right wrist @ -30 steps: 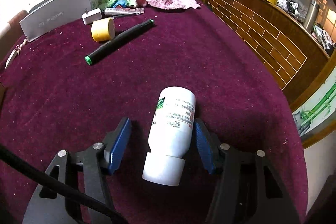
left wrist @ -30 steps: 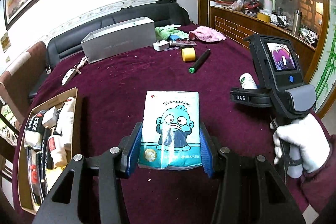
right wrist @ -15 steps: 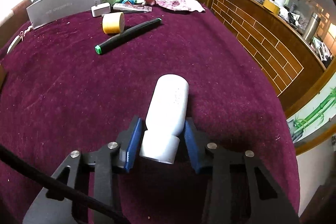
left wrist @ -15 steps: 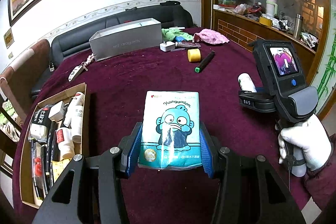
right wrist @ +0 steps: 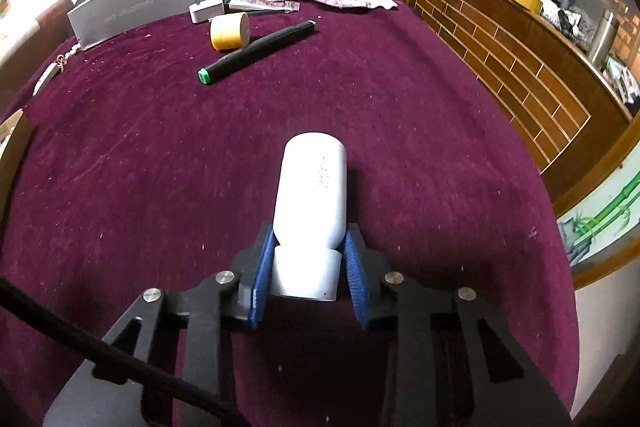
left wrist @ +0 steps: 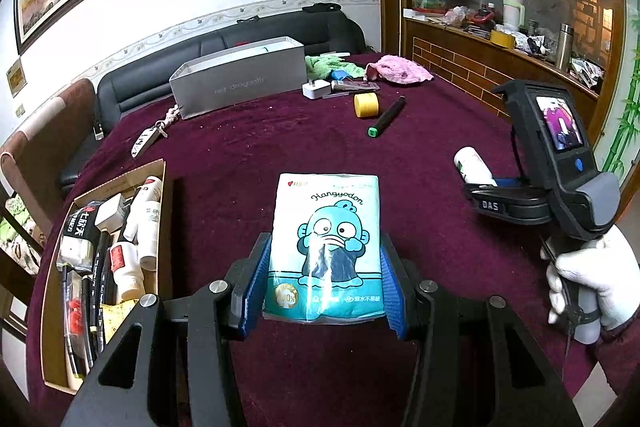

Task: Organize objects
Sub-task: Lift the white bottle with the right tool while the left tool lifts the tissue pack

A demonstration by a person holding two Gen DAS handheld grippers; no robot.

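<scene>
Counter (left wrist: pixel 248 163), maroon cloth, carrying all items.
Grey box (left wrist: pixel 236 81), 11 o'clock, far edge of the left view.
Cardboard box (left wrist: pixel 158 227), 9 o'clock, filled with bottles and pens.
Tissue pack (left wrist: pixel 326 243), blue cartoon print, centre; left tongs (left wrist: pixel 324 287) clamped on its sides.
White bottle (right wrist: pixel 310 203), lying lengthwise; right tongs (right wrist: pixel 308 275) clamped at its cap end, 3 o'clock in the left view.
Black marker (right wrist: pixel 256 53), green cap, 11 o'clock in the right view.
Yellow tape roll (right wrist: pixel 229 31), just beside the marker.
</scene>
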